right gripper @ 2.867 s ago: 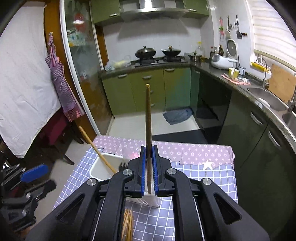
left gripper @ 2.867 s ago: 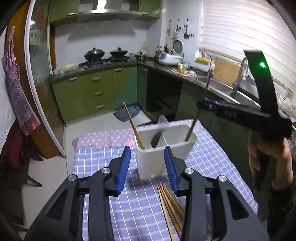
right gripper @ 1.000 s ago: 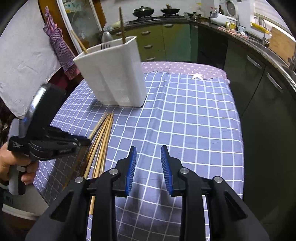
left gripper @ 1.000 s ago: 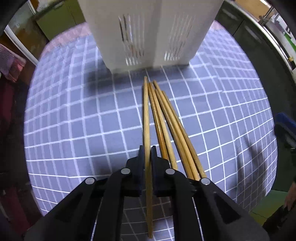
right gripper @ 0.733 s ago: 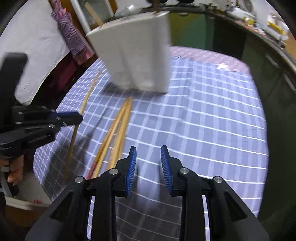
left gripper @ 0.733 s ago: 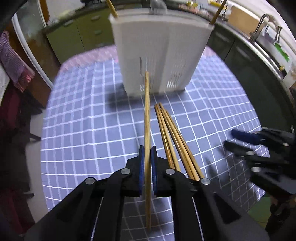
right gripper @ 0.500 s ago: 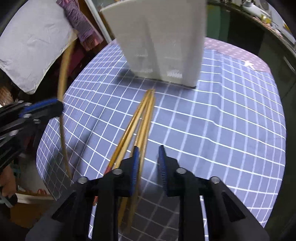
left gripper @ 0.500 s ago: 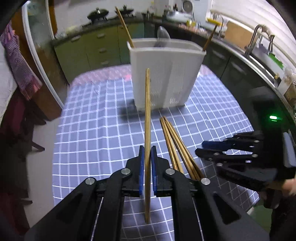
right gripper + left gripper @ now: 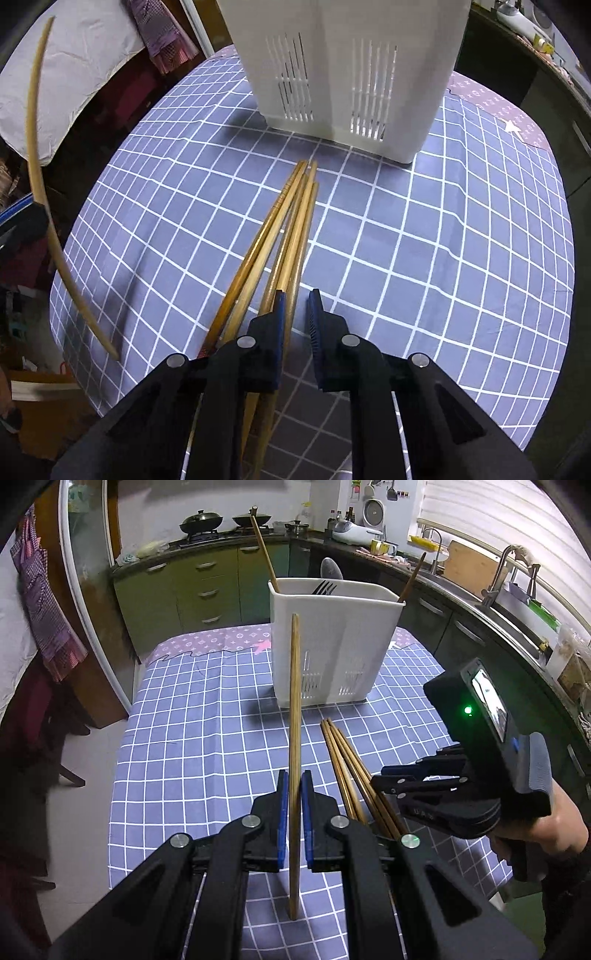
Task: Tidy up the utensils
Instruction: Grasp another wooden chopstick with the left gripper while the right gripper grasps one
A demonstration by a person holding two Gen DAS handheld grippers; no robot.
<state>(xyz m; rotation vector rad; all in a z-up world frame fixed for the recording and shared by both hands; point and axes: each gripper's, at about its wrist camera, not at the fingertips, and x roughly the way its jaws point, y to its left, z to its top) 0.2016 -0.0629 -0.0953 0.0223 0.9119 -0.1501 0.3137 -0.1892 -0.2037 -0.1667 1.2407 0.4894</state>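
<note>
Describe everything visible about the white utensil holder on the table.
The white utensil holder is a tall, box-like caddy that looks plastic, with two panels of vertical drainage slits low on its front wall. It stands upright at the far end of the blue checked tablecloth. Two chopsticks lean out at opposite ends, and a fork and spoon poke above the rim. Neither hand-held gripper touches it; the loose chopsticks lie just before it, tips short of its base.

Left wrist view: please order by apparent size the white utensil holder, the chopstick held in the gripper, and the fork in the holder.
1. white utensil holder
2. held chopstick: as tall in the frame, far thinner, and nearer the camera, so this order is unsure.
3. fork: only its tines show.
</note>
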